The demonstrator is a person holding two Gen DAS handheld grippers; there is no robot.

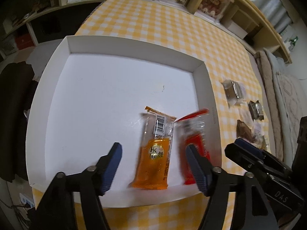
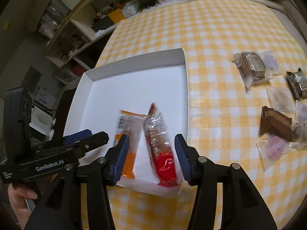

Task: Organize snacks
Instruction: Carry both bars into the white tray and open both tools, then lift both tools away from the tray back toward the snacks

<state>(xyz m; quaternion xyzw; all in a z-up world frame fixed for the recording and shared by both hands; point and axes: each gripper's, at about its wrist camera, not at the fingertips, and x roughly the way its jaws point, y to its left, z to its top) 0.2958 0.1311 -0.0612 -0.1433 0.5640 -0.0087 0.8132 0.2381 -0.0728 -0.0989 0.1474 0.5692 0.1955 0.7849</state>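
Observation:
A white shallow box [image 1: 122, 53] [image 2: 134, 63] lies on the yellow checked table. An orange snack pack [image 1: 155, 153] [image 2: 126, 126] lies flat in its near right corner. A red snack pack [image 1: 193, 134] [image 2: 161, 143] stands tilted on its edge next to it, against the box's right wall, blurred. My left gripper [image 1: 153, 157] is open above the orange pack. My right gripper [image 2: 151, 149] is open with its fingers either side of the red pack, not touching it. Each gripper shows in the other's view, the right gripper [image 1: 247, 151] and the left gripper [image 2: 86, 136].
Several loose wrapped snacks lie on the table right of the box: two silver packs [image 2: 253, 65] [image 2: 297, 82], a brown one [image 2: 276, 124], clear bags with pink contents [image 2: 274, 147]. Shelves [image 2: 80, 25] stand beyond the table's far edge. Bedding [image 1: 278, 95] lies to the right.

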